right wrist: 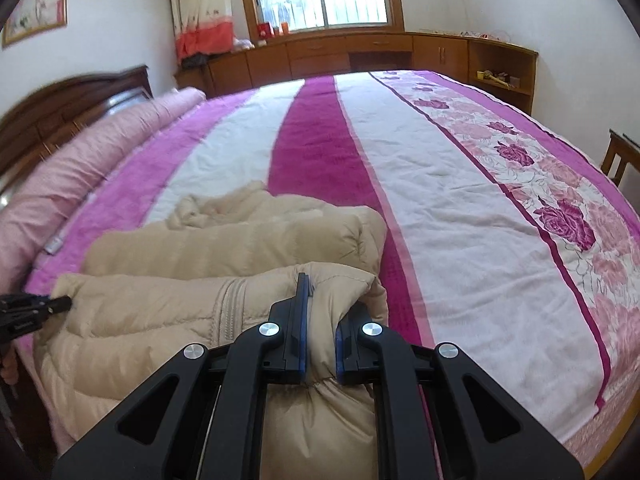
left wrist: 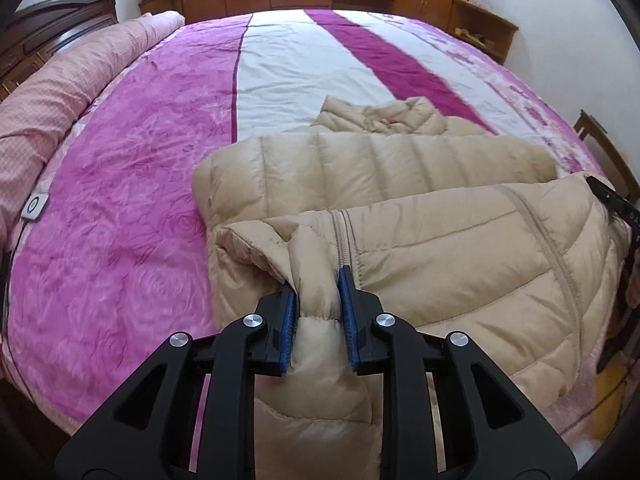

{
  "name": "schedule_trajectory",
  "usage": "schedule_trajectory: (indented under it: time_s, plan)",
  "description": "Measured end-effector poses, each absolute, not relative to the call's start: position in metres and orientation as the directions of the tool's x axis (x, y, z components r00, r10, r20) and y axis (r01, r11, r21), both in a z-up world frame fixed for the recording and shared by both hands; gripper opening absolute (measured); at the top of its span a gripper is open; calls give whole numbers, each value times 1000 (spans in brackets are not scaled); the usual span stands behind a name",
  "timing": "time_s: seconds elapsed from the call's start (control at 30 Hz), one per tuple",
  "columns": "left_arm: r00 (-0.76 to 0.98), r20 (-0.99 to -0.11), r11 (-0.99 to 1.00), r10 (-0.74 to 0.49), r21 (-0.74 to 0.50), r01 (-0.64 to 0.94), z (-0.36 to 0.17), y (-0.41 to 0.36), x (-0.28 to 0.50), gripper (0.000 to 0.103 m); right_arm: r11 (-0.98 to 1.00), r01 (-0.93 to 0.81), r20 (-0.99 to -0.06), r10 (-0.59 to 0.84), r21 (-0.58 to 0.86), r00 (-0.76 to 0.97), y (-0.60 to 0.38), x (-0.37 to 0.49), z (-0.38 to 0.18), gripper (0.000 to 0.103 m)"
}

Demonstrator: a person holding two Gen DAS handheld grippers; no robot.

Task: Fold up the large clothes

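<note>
Glossy quilted jacket [left wrist: 440,240], apparently nylon

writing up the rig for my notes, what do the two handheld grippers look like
Both match. The left gripper and the right gripper are matte black plastic, with angular linkage arms that have triangular cut-outs and round silver pivot bolts. Each has two flat black fingers faced with blue textured pads. No cables or sleeves are visible. The right gripper's tip, seen from the left camera, carries small white lettering, too small to read.
</note>
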State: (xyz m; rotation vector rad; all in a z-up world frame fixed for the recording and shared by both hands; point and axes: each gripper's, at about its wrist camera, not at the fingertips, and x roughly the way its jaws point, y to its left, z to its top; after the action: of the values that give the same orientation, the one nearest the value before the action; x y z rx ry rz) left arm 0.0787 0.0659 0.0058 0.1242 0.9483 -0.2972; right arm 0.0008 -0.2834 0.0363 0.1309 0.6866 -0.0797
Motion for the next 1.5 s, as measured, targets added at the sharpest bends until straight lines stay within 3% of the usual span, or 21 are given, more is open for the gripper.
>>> schedule_trajectory:
  time_s: [0.37,0.43,0.5,0.87,1.03,1.13,1.2,1.27,1.5]
  plan:
    - [558,-812,964,-171,-23,263,-7,63,98,56,989,148,-717,-85,26,691,-281,50,-17,17]
    - [580,-802,971,-145,-1,240,3,68,86,74,987,158,-725,-86,32,683,-282,54,-22,17]
    - [605,-787,972,-125,24,232,10,75,71,78,986,163,-730,-79,46,679,-283,57,-24,17]
    - [529,-834,982,-157,-76,172,-4,105,21,79,975,143,-691,16,172,723,-297,41,0,26]
    - [471,-853,972,-226,-167,164,-26,107,13,79,975,121,-699,44,186,714,-300,35,12,32]
    - [440,-848,955,-294,-239,178,-33,105,15,79,975,110,-697,57,192,715,-301,25,22,44]
    - [427,-843,943,-328,-271,190,-34,101,15,79,977,107,-695,54,187,717,-303,16,30,61]
    - [426,-834,935,-351,-285,213,-32,92,14,79,982,101,-690,40,162,722,-304,5,36,68]
    - [418,-837,927,-353,-254,275,-27,75,11,68,988,90,-718,28,126,695,-310,-36,40,72]
